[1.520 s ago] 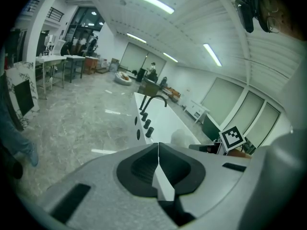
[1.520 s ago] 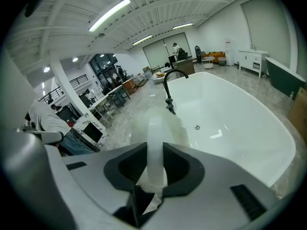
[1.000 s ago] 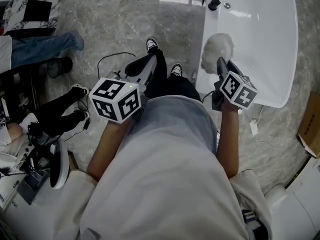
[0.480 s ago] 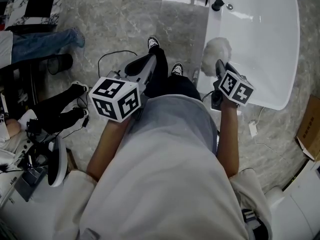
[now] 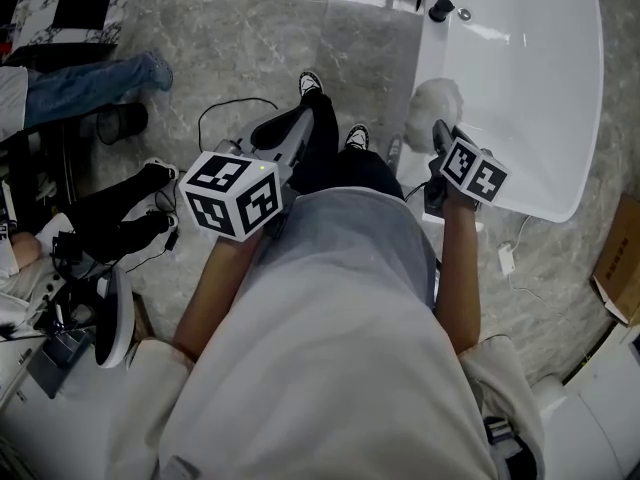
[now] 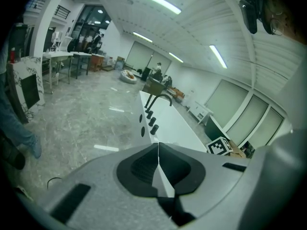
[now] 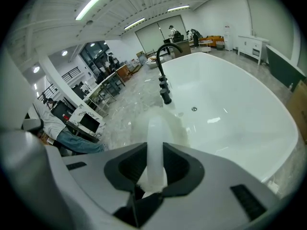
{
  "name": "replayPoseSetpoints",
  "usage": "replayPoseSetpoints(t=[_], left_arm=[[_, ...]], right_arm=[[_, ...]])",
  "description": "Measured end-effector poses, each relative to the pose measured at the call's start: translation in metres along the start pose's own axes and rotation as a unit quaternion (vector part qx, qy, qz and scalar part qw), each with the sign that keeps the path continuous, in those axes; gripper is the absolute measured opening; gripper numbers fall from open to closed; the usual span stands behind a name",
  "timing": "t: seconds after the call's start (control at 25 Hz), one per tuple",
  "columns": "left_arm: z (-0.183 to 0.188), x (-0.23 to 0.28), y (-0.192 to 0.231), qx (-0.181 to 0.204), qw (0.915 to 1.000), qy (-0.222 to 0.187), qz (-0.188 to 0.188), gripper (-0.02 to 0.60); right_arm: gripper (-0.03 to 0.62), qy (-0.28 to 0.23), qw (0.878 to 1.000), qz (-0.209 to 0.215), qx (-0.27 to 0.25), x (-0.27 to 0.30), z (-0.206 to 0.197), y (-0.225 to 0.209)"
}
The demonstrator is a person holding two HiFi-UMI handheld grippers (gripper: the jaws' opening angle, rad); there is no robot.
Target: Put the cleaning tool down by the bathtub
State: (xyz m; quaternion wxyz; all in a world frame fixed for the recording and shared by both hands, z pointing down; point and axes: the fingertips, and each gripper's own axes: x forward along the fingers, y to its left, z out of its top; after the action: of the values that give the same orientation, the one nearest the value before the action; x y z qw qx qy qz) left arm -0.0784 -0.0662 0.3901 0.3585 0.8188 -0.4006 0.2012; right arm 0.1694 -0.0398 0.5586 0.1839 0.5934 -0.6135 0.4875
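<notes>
One white bathtub (image 5: 530, 88) stands on grey marbled floor (image 5: 250, 38) under strip lights (image 7: 96, 3).

A: Floor?
B: Grey marbled tile (image 5: 250, 38), glossy, on all sides of the bathtub (image 5: 540, 88).
A: Light?
B: Long ceiling strips (image 6: 156, 0) on a ribbed white ceiling, running above the bathtub.
A: Furniture?
B: Tables (image 6: 67, 56) well apart from the bathtub, across the open floor to its left. White cabinet (image 7: 252, 42) beyond its right side. Cardboard box (image 5: 622, 258) on the floor near its right rim.
A: Walls?
B: White; large glazed panels (image 6: 249, 121) right of the bathtub.
</notes>
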Motion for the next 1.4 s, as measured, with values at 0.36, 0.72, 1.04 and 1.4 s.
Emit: replayPoseSetpoints(t=[0.36, 0.72, 1.04, 1.4], left_arm=[[-0.003, -0.002, 0.004, -0.002, 1.0, 0.003, 0.001, 0.009], [0.0, -0.007, 0.017, -0.008, 0.9999, 0.002, 0.008, 0.009], [0.001, -0.007, 0.02, -0.013, 0.9999, 0.002, 0.01, 0.009], [0.001, -0.009, 0.022, -0.014, 0.9999, 0.005, 0.008, 0.009]], right_arm=[[0.083, 0.017, 1.0, -0.008, 0.005, 0.013, -0.013, -0.007], [0.083, 0.034, 0.999, -0.015, 0.009, 0.028, -0.02, -0.007], [0.083, 0.052, 0.998, -0.025, 0.011, 0.042, -0.03, -0.016], [0.083, 0.073, 0.997, -0.034, 0.014, 0.05, -0.045, -0.023]])
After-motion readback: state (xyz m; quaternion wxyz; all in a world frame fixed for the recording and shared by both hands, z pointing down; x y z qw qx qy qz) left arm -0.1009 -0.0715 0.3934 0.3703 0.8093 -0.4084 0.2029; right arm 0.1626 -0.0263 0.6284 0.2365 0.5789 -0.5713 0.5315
